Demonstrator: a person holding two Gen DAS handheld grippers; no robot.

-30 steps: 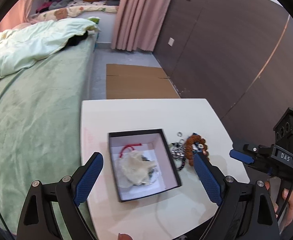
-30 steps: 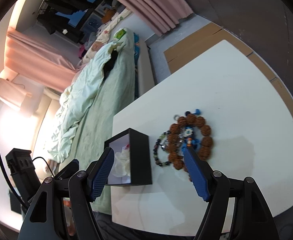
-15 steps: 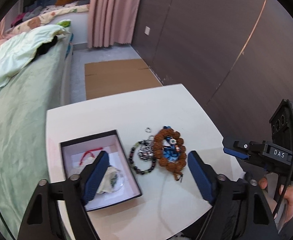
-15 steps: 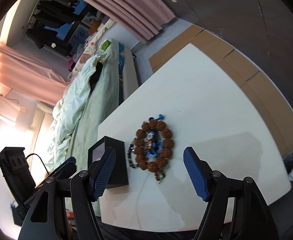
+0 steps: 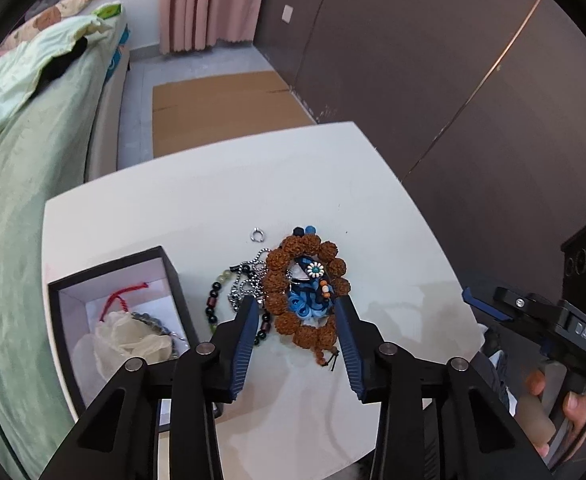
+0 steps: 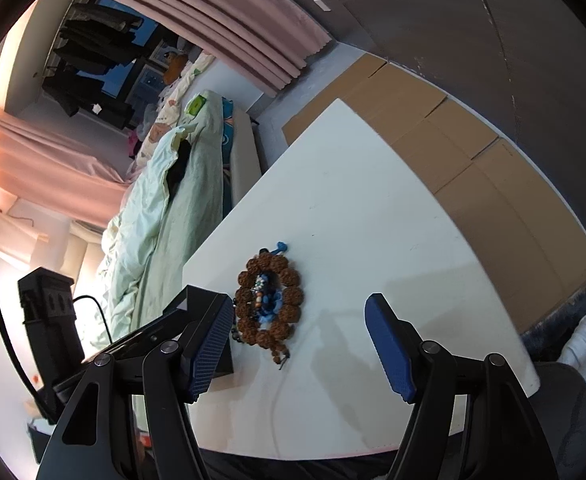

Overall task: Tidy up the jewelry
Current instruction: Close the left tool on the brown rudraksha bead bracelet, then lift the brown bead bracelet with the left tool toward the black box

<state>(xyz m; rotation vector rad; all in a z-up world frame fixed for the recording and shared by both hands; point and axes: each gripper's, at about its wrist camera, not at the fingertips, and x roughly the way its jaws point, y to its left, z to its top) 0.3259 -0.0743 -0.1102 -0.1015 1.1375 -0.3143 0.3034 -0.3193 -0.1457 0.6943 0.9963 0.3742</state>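
A brown bead bracelet (image 5: 305,280) lies on the white table (image 5: 213,200), ringing a blue flower piece (image 5: 307,304). My left gripper (image 5: 297,308) hovers over it. Its jaws are closing, and the bracelet's near half shows between them without either pad pressing on it. To the bracelet's left lie a silver chain (image 5: 249,280), a dark bead bracelet (image 5: 215,304) and a small silver ring (image 5: 258,235). The black jewelry box (image 5: 69,344) at the left holds a cream pouch (image 5: 129,340) and a red cord (image 5: 125,296). My right gripper (image 6: 299,316) is open and holds nothing, with the brown bracelet (image 6: 269,304) just ahead, near its left finger.
A green bed (image 5: 25,184) runs along the table's left side. Flat cardboard (image 5: 221,112) lies on the floor beyond the table, and a dark wall panel (image 5: 433,80) stands to the right. A person's hand (image 5: 553,404) holds the right gripper's handle off the table's right edge.
My left gripper has moved right, from over the black box to over the brown bracelet, and its jaws have narrowed. The right gripper has moved nearer the bracelet, still open.
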